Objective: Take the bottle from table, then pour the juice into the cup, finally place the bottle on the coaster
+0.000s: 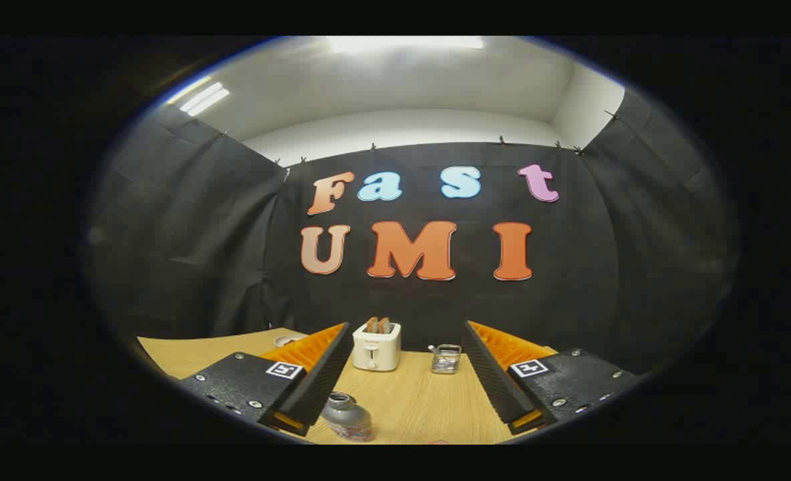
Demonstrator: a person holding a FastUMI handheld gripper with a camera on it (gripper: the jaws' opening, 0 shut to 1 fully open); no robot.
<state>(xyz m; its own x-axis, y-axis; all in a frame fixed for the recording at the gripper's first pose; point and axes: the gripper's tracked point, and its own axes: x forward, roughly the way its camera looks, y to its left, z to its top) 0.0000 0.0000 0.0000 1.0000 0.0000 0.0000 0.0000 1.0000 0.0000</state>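
Step one, reach: gripper [405, 374] spread wide and empty, bottle [347, 417] upright on bench [422, 407] by left finger; needs lowering and centring.

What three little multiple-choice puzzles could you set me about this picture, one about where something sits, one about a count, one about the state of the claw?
1. Where is the small silver metal bottle?
A. between the fingers, beside one of them
B. behind the toaster
C. inside the wire basket

2. How many toast slices stick out of the white boxy toaster?
A. none
B. two
C. four

3. How does the gripper stand?
A. shut on the bottle
B. shut on nothing
C. open

Answers:
1 A, the bottle stands on the pale wooden table against one finger's inner side.
2 B, two brown slices show on top.
3 C, a wide gap parts the fingers.
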